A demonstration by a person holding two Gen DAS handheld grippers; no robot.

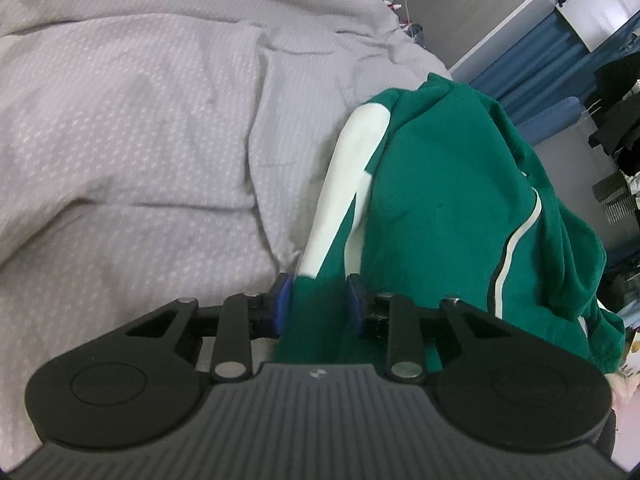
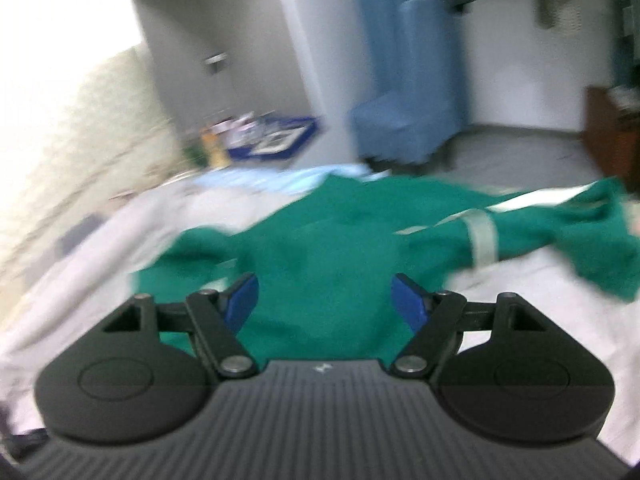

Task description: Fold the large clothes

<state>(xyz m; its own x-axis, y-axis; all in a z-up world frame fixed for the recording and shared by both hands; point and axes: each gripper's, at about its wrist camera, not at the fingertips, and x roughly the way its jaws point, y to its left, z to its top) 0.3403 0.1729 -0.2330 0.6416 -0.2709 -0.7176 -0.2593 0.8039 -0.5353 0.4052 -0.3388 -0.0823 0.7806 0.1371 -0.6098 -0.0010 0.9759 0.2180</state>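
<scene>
A green garment with a white sleeve panel and white piping lies crumpled on the grey bed cover. My left gripper is at its near end. A flat strip of green fabric fills the gap between the blue pads, which stand apart and do not visibly pinch it. The right wrist view is blurred. There my right gripper hangs open wide above the middle of the same green garment, with nothing between its fingers.
The bed cover spreads wide to the left of the garment. Beyond the bed are a blue chair, a light blue cloth, floor clutter and brown furniture at the right.
</scene>
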